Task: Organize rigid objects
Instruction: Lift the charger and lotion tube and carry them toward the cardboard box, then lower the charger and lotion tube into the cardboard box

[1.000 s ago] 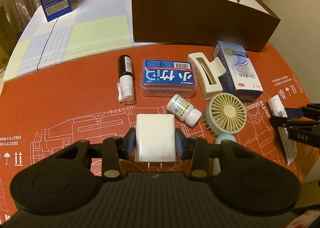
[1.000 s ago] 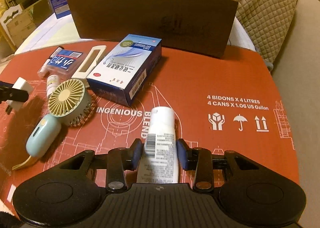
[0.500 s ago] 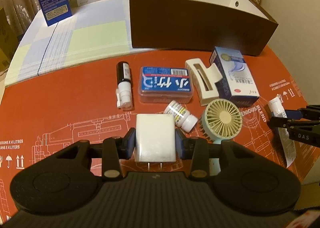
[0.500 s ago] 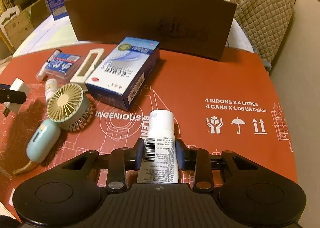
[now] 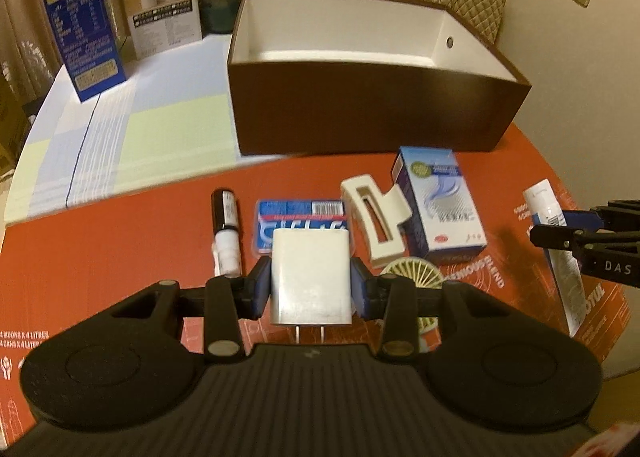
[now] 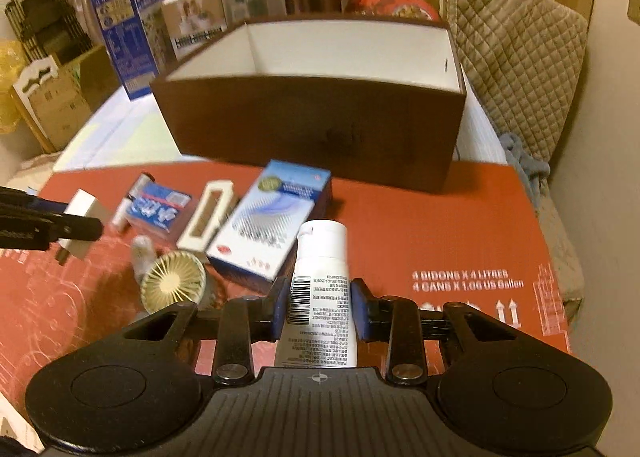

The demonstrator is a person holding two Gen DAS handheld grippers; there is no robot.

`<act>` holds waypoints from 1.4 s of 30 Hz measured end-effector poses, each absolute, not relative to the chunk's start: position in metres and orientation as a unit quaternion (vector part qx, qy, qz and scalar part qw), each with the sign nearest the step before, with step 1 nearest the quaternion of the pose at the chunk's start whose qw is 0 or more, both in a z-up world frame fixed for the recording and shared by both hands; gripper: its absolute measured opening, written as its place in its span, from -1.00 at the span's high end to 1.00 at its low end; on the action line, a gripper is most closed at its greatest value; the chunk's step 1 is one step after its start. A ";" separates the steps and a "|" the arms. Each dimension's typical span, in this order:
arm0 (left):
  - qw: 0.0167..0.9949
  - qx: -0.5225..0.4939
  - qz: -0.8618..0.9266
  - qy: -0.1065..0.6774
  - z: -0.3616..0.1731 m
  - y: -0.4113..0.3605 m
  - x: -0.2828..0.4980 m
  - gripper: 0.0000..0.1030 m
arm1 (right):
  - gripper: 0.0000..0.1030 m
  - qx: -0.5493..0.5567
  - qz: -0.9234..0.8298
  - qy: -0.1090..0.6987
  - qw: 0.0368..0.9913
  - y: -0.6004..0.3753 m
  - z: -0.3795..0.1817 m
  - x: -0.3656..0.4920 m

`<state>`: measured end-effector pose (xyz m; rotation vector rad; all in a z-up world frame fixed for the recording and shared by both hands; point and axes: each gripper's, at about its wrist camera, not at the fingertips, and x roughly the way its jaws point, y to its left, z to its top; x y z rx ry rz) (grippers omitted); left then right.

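The white charger (image 5: 311, 275) is clamped by the left gripper (image 5: 311, 291) and the tube (image 6: 322, 289) by the right gripper (image 6: 320, 307), presumably for the brown box (image 5: 360, 109) at frame top

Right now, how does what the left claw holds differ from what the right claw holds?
The left claw grips a white plug adapter; the right claw grips a white tube.
The adapter is a flat, blocky slab with bare faces; the tube is round and narrow, printed with a barcode and small text.
The adapter's two metal prongs point back toward the camera; the tube's cap end points away.
Both are white and clamped between blue pads, off the table.
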<state>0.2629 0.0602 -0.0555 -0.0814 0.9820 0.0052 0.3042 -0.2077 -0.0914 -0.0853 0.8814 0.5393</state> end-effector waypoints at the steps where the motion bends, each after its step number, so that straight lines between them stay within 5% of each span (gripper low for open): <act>1: 0.882 -0.039 0.002 0.469 -0.054 0.060 0.265 0.31 | 0.42 -0.039 0.260 0.418 0.869 -0.207 -0.088 0.306; 42: 0.921 -0.005 -0.015 0.389 0.011 0.046 0.395 0.30 | 0.42 -0.011 0.305 0.322 0.896 -0.171 -0.001 0.426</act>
